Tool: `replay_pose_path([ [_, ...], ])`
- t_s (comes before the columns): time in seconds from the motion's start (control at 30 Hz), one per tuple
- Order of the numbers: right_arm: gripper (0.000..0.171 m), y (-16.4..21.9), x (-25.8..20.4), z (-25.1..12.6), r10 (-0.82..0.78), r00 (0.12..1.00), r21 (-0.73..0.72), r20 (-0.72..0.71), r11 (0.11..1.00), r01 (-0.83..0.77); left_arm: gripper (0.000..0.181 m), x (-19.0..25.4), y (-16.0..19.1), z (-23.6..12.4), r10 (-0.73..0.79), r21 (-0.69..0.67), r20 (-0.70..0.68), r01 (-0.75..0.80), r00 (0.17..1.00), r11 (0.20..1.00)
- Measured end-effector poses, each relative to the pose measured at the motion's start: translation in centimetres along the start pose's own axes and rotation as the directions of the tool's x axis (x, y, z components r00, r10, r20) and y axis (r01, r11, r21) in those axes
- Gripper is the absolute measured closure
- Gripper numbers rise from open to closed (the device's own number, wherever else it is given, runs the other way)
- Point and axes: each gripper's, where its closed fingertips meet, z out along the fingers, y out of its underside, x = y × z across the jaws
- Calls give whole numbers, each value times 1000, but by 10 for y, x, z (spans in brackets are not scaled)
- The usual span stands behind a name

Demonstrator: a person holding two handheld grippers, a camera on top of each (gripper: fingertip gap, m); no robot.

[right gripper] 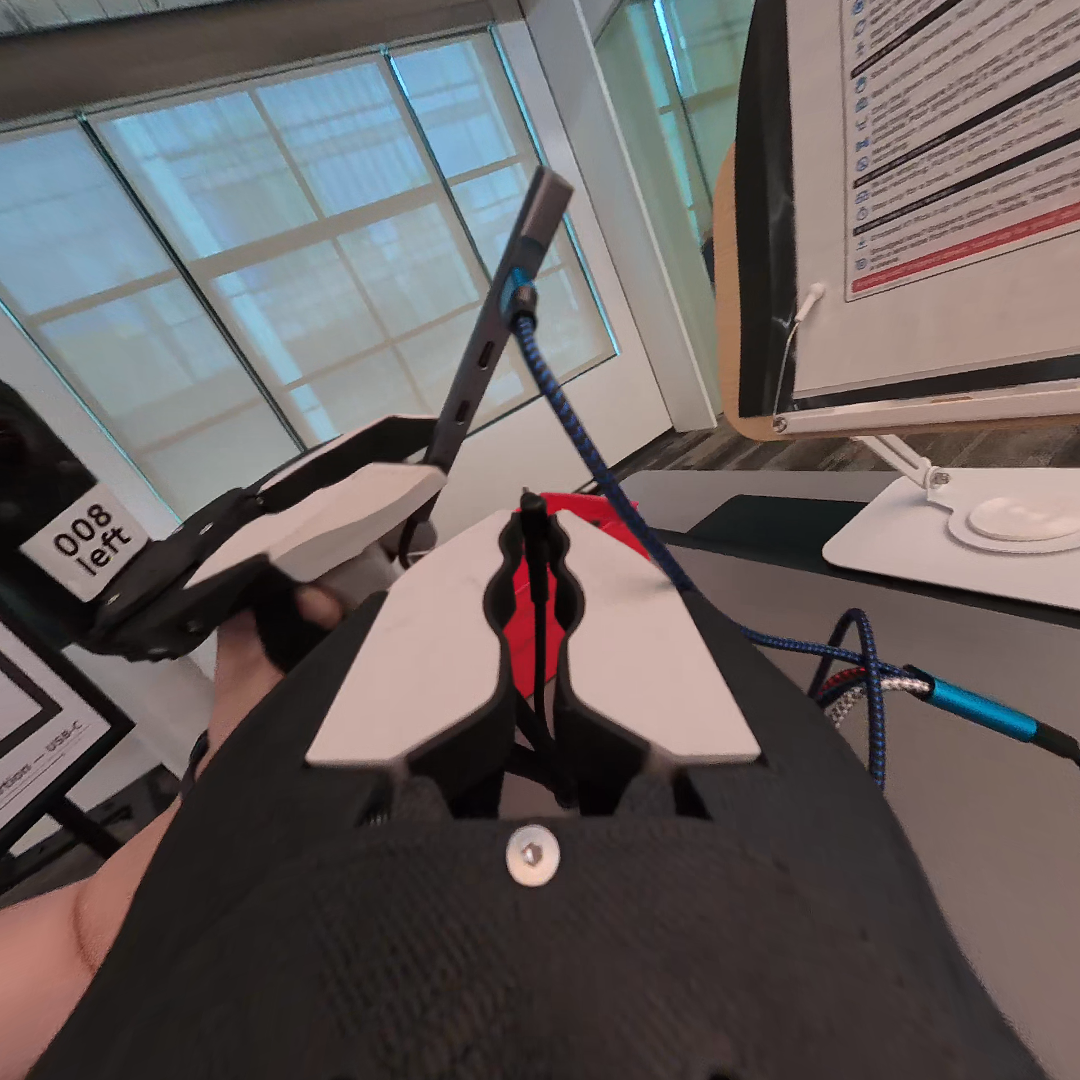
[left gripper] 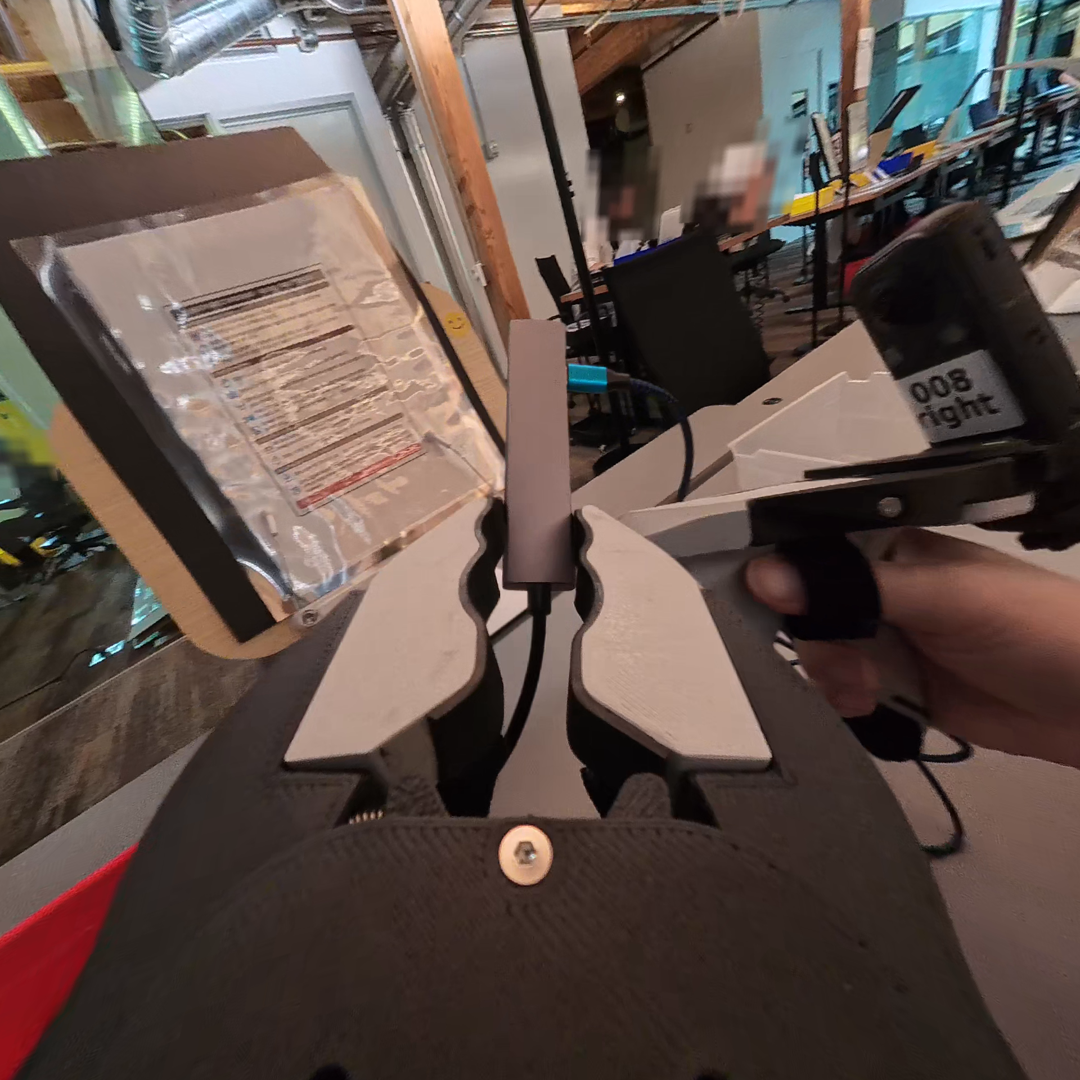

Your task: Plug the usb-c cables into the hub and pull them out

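My left gripper point(left gripper: 536, 546) is shut on the lower end of a grey hub point(left gripper: 536, 444) and holds it upright in the air; the hub's own black lead hangs down between the fingers. A blue-plugged braided cable point(left gripper: 590, 378) is plugged into the hub's right side. In the right wrist view the hub point(right gripper: 502, 304) leans up to the right with the blue plug point(right gripper: 515, 290) in it and two bare ports below. My right gripper point(right gripper: 533, 517) is shut on a black usb-c cable point(right gripper: 535, 561), its plug tip poking past the fingertips, below the hub and apart from it.
A framed instruction sheet on a white stand point(right gripper: 958, 537) stands on the grey table point(right gripper: 964, 643). A red bin point(right gripper: 575, 514) sits behind my right gripper. More braided cables with a blue plug point(right gripper: 982, 710) lie at the right. A white tray point(left gripper: 818, 432) sits at the table's far side. Left and right tips are no more than a few centimetres apart.
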Motion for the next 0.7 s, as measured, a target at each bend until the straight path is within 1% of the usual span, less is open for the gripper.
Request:
replay_pose_path([
  [0.03, 163, -2, 2, -1, 7, 1000, 18, -9, 1000, -7, 160, 5, -1, 0, -2, 0, -15, 2, 1000, 1000],
  [0.1, 163, -10, 3, -5, 32, 999, 78, 8, 996, -33, 160, 14, -3, 1, -12, 1, -51, 12, 999, 1000],
  [0.17, 163, -15, 5, -8, 75, 997, 116, 28, 990, -78, 159, 23, 0, 4, -47, -29, -103, 44, 994, 999],
  [0.27, 163, -12, 3, -5, 122, 990, 95, 73, 987, -129, 159, 31, 7, 7, -82, -61, -150, 73, 985, 995],
  [0.37, 163, -8, 4, -4, 138, 985, 79, 101, 986, -147, 159, 30, 11, 8, -57, -79, -158, 45, 986, 996],
  [0.6, 163, -10, -9, -4, 74, 975, 114, 208, 989, -99, 156, 32, 6, 4, -101, -83, -206, 85, 973, 993],
  [0.7, 163, -9, -7, -4, 20, 982, 135, 189, 990, -47, 155, 33, 10, 4, -139, -111, -230, 116, 963, 987],
])
